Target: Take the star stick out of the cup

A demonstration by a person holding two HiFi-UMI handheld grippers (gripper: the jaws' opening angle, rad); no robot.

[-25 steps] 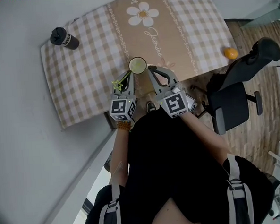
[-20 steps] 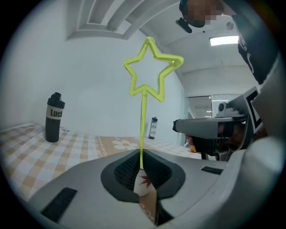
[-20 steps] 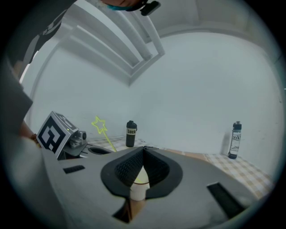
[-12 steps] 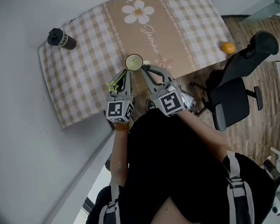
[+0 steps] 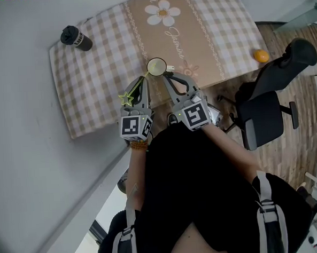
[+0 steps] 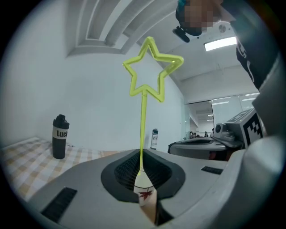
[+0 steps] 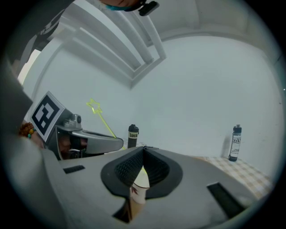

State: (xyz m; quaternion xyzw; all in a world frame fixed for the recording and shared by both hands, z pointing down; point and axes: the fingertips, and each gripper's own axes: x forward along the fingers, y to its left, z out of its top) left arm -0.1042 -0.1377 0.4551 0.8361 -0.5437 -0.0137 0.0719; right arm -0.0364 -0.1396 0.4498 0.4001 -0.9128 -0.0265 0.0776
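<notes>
Left gripper (image 5: 144, 82) clamps star stick (image 6: 143, 125), tip hidden; right gripper (image 5: 165, 76) clamps cup (image 5: 156, 67).

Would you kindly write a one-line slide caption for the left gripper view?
Left tool shut on the yellow star stick, star pointing up, paper cup just beyond the tips.

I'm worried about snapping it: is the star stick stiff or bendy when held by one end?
Probably light and fairly stiff: the star stick rises straight from the left gripper without sagging. It looks very thin, so sideways force might flex or snap it.
</notes>
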